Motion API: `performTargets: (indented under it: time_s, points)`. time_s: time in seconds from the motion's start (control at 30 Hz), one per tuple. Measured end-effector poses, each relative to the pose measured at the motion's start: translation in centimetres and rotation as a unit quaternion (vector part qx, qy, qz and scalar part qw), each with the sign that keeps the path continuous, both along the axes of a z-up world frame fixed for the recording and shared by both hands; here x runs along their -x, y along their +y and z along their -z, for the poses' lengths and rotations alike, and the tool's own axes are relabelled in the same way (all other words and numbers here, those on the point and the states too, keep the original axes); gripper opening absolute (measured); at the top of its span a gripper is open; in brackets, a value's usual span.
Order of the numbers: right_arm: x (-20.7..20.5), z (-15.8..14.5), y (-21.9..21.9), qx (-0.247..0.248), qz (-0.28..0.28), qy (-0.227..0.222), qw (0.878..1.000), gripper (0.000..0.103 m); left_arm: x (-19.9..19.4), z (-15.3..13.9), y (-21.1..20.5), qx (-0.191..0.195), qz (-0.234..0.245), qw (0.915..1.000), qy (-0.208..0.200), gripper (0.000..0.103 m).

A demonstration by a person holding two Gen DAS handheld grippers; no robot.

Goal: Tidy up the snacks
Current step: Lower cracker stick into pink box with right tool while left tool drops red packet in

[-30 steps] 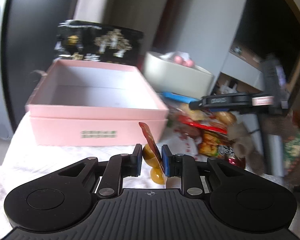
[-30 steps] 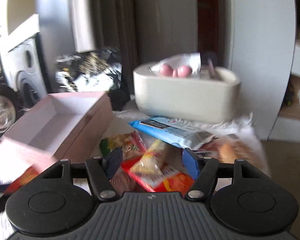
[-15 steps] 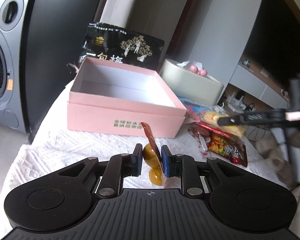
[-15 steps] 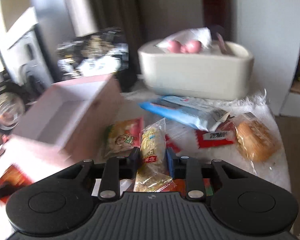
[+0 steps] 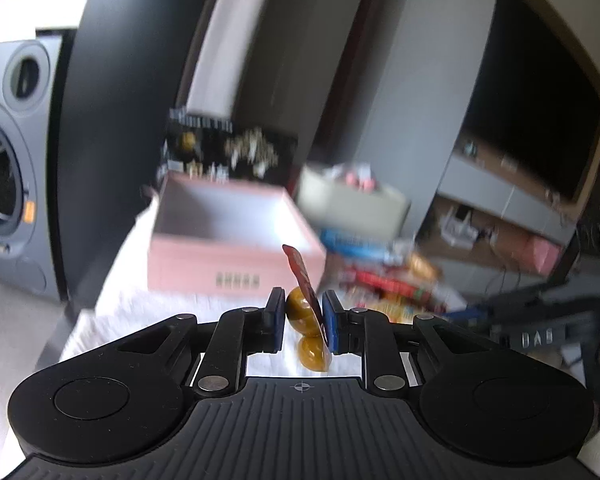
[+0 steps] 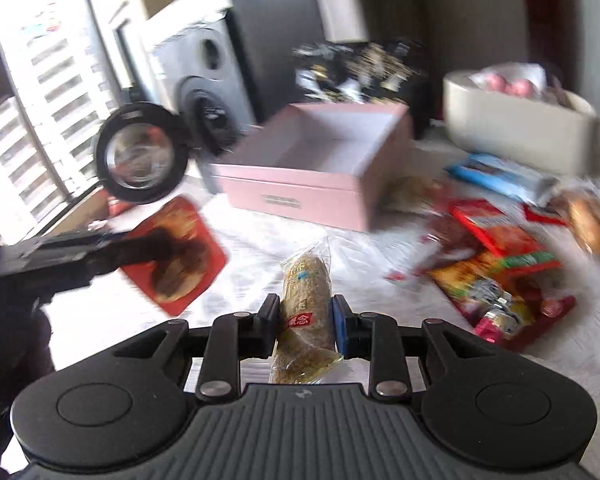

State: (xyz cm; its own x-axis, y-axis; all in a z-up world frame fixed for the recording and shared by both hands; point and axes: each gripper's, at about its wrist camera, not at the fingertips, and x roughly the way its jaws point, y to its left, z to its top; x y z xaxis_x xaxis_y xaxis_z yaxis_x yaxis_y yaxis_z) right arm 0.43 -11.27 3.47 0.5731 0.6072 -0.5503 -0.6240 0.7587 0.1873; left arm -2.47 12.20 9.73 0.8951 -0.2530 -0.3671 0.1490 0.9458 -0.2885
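Observation:
My left gripper point(image 5: 303, 314) is shut on a red snack pack point(image 5: 299, 270) with golden-brown pieces showing on one side, held above the white cloth in front of the pink box point(image 5: 204, 268). The right wrist view shows the same red pack point(image 6: 196, 240) flat-on in the left gripper point(image 6: 156, 246). My right gripper point(image 6: 306, 320) is shut on a clear-wrapped grain bar point(image 6: 306, 280), lifted over the cloth with the open pink box point(image 6: 300, 204) beyond it. Nothing shows inside the box. Both views are blurred.
A pile of snack packs point(image 6: 500, 264) and a blue pack point(image 6: 500, 176) lie right of the box. Behind them stands a cream tub point(image 6: 516, 136), and a black bag point(image 6: 360, 68) leans behind the box. A washing machine point(image 5: 4, 184) is on the left.
My right gripper shut on the grain bar, lifted it off the pile and swung left toward the box's front. My left gripper pulled back and up, still holding the red pack.

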Motion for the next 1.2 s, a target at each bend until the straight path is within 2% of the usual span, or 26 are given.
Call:
performTargets:
  time_s: [0.07, 0.17, 0.27, 0.37, 0.5, 0.6, 0.77, 0.9, 1.07, 1.2]
  points:
    - [0.6, -1.5, 0.3, -0.010, -0.011, -0.017, 1.000, 0.027, -0.6, -1.5, 0.8, 0.004, -0.006, 0.9997, -0.023, 0.024]
    - [0.2, -3.9, 0.7, -0.021, -0.008, -0.046, 0.999, 0.027, -3.6, -3.6, 2.1, 0.006, -0.024, 0.9985, -0.049, 0.024]
    - [-2.0, -6.0, 1.7, -0.025, 0.019, -0.077, 0.997, 0.027, -9.4, -4.2, 3.6, 0.025, -0.035, 0.9984, -0.035, 0.024]
    - [-4.9, -7.3, 3.0, -0.017, 0.050, -0.101, 0.994, 0.027, -15.9, -2.8, 4.4, 0.027, -0.041, 0.9988, 0.007, 0.024]
    - [-9.6, -7.2, 5.8, 0.018, 0.075, -0.114, 0.991, 0.027, -20.4, -0.8, 4.6, -0.002, -0.066, 0.9973, 0.031, 0.025]
    - [-12.9, -6.0, 7.6, 0.038, 0.079, -0.095, 0.992, 0.027, -21.0, -0.4, 4.7, -0.024, -0.065, 0.9973, 0.024, 0.025]
    - [-17.2, -3.8, 11.0, 0.067, 0.078, -0.077, 0.992, 0.027, -20.9, 0.2, 5.5, -0.053, -0.081, 0.9946, 0.038, 0.025]
    - [-19.4, -1.6, 13.5, 0.101, 0.099, -0.076, 0.987, 0.027, -19.9, 0.7, 6.8, -0.027, -0.092, 0.9944, 0.042, 0.025]
    - [-20.7, -0.6, 13.9, 0.084, 0.085, -0.045, 0.992, 0.029, -18.7, 1.1, 7.9, 0.004, -0.099, 0.9938, 0.051, 0.025]
    - [-19.2, -1.8, 12.5, 0.079, 0.082, -0.080, 0.990, 0.040, -18.2, 1.0, 7.5, 0.012, -0.097, 0.9941, 0.047, 0.025]
